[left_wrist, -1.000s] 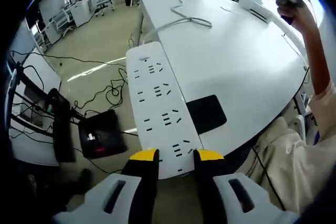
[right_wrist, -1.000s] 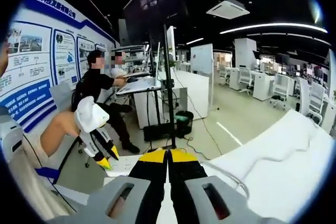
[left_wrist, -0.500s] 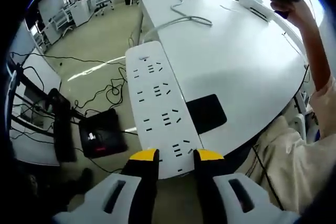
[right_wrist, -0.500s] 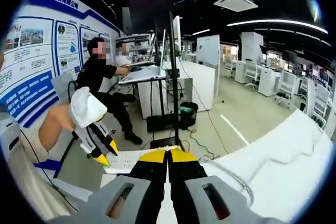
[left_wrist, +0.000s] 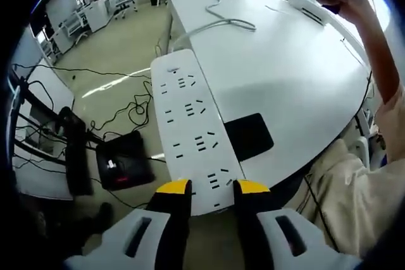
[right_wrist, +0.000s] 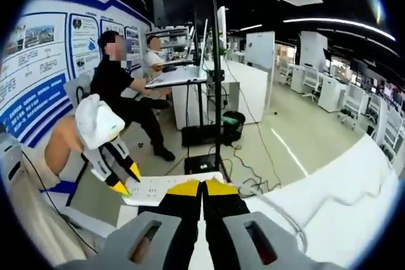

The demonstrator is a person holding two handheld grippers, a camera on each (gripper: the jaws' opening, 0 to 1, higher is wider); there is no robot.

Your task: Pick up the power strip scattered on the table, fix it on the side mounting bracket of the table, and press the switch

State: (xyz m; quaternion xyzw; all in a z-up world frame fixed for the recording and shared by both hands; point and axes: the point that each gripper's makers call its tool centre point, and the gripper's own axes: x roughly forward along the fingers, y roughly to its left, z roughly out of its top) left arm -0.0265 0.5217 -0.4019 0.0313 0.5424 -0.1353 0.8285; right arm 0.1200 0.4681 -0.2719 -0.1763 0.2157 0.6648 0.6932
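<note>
Your power strip (left_wrist: 190, 131) is a long white bar with four groups of socket slots along its top face. It lies flat, face up, alongside the curved edge of the white desk (left_wrist: 297, 74), its near end clamped between the yellow-tipped jaws of your left tool (left_wrist: 212, 187). Its white cable (left_wrist: 221, 24) leaves the far end and snakes across the desk. In the right gripper view, the strip (right_wrist: 171, 188) extends level from that tool.
</note>
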